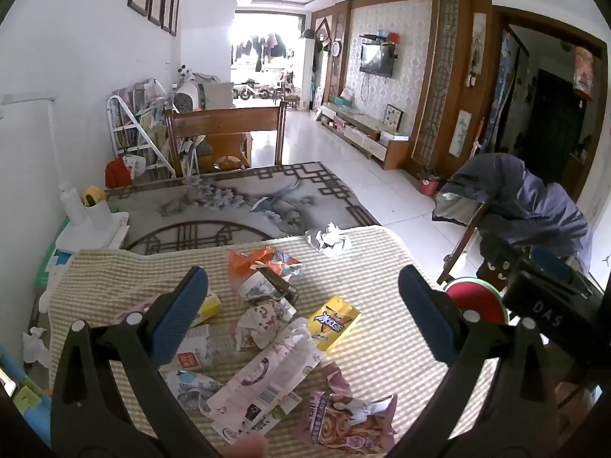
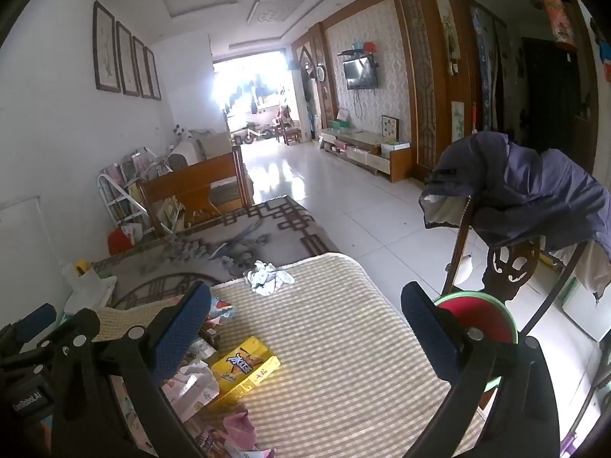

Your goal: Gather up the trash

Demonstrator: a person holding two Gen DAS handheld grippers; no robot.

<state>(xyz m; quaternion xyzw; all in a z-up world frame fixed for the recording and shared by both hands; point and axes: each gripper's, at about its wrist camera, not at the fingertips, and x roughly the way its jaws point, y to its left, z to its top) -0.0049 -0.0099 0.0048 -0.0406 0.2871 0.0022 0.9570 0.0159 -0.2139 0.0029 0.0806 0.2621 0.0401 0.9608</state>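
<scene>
A pile of trash lies on the striped cloth [image 1: 382,343] of the table: a yellow box [image 1: 333,322], an orange wrapper [image 1: 248,261], a purple snack bag [image 1: 351,420], a pink-white wrapper [image 1: 263,378] and crumpled paper [image 1: 330,238] farther off. My left gripper [image 1: 305,313] is open and empty, above the pile. My right gripper [image 2: 309,328] is open and empty over the bare cloth [image 2: 343,343], right of the yellow box [image 2: 244,366]. A red bin with a green rim [image 2: 481,316] stands off the table's right edge, behind the right finger. The crumpled paper [image 2: 267,276] lies ahead.
A chair draped with a blue jacket [image 2: 534,198] stands to the right of the table. A wooden chair [image 1: 225,133] is at the far end. White bottles [image 1: 82,206] and papers sit at the table's left. The right gripper's body [image 1: 542,297] shows in the left wrist view.
</scene>
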